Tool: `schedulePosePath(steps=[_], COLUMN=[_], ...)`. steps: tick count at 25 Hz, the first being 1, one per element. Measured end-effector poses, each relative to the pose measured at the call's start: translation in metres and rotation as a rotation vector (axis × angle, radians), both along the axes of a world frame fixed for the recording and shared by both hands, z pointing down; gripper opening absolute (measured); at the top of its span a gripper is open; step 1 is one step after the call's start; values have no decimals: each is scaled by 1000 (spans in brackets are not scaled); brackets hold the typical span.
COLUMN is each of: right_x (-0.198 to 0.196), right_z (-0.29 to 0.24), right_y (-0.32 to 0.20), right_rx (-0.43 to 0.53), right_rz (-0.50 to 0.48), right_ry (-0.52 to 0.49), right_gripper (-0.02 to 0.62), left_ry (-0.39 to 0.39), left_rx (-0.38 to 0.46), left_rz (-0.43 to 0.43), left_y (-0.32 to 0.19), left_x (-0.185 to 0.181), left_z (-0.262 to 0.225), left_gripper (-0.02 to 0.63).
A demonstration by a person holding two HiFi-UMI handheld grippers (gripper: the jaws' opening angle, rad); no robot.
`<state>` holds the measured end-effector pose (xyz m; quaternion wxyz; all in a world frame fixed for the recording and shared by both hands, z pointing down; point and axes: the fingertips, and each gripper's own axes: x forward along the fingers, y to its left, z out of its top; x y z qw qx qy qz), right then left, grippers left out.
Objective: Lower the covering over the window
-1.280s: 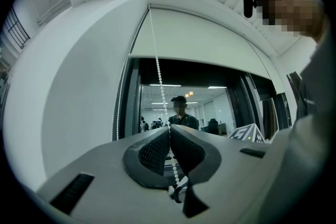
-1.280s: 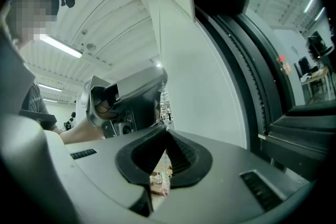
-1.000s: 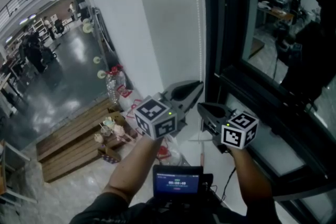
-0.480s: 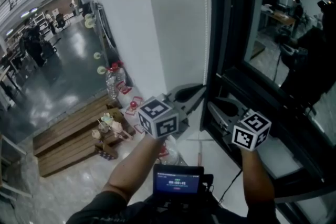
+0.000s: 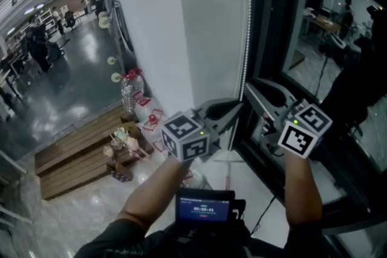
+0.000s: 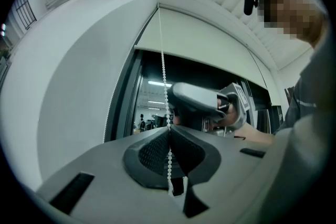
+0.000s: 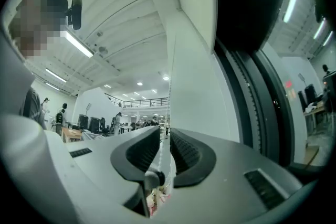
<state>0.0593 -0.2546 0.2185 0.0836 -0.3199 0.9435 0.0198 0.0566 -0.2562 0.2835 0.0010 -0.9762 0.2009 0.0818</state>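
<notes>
A white bead chain point(image 5: 247, 21) hangs along the window frame's left edge. In the left gripper view the chain point(image 6: 163, 65) drops from the rolled-up white blind point(image 6: 205, 42) above the dark window point(image 5: 314, 27). My left gripper point(image 5: 237, 108) is shut on this chain, which runs pinched through its closed pads point(image 6: 169, 131). Just above and to the right, my right gripper point(image 5: 251, 90) stands open. The chain point(image 7: 164, 157) passes loose through the gap between its pads point(image 7: 165, 136). From the left gripper view, the right gripper point(image 6: 202, 105) shows close behind the chain.
A white wall point(image 5: 151, 27) lies left of the window. Below it are a wooden pallet point(image 5: 78, 154), a water bottle point(image 5: 128, 96) and small items. A screen device point(image 5: 204, 207) sits at the person's chest. A hall with people stretches at far left.
The right gripper has let go of the chain, opened and risen up along it. The left gripper has stayed shut on the chain at about the same height.
</notes>
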Motion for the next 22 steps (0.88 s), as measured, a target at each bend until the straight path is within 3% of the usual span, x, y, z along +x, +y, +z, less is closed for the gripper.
schedulePosePath(steps=[4, 6, 8, 18, 22], right_x=[-15, -17, -17, -17, -17], right_z=[-15, -15, -15, 4, 27], right_y=[-10, -14, -15, -16, -19], right_rx=[21, 10, -4, -19, -61], right_rz=[-20, -31, -43, -27, -17], right_ry=[21, 12, -16, -26, -20], right_gripper=[77, 14, 2, 2, 2], left_ry=[-10, -18, -26, -55, -76], left_rx=[7, 19, 28, 10, -35], left_rz=[-4, -10, -17, -21, -24], left_y=[-2, -3, -4, -5, -7], left_x=[-1, -1, -1, 1, 0], left_z=[0, 0, 0, 20, 43], left_gripper=[3, 3, 3, 3, 3])
